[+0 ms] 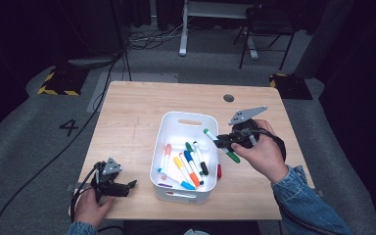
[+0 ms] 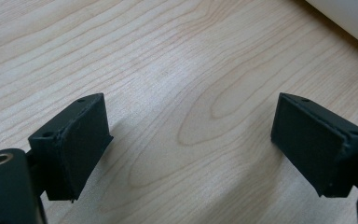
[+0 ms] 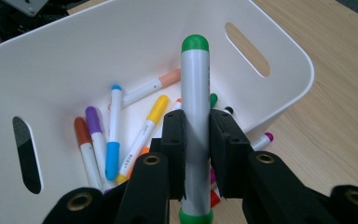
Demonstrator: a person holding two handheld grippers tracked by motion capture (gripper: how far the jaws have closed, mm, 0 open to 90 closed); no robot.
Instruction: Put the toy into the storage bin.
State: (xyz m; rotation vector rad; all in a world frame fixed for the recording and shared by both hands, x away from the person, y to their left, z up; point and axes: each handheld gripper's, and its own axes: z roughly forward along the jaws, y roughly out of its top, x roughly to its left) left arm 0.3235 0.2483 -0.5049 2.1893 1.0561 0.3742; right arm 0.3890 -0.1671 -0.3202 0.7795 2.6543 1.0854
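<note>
Resting low at the near left corner of the table (image 1: 127,105), the left gripper (image 1: 129,185) has its jaws spread wide, with nothing but bare wood between them in the left gripper view. To its right stands one white bin (image 1: 169,125), and the high view shows about eight markers lying loose inside it, among them an orange-capped one (image 1: 166,155), a yellow one (image 1: 180,166) and a blue one (image 1: 189,161); the exact count is hard to tell where they overlap. Just outside the bin's right wall, below the right gripper, lies one red marker (image 1: 219,171).

Farther right, the right gripper (image 1: 223,142) has its jaws pressed together on one green marker (image 1: 221,145), pinched across the middle of its white barrel. That marker sits above the bin's right rim. Its long axis runs crosswise to the jaws: in the high view one green end points up-left over the bin, the other down-right toward the person's hand (image 1: 262,154).
</note>
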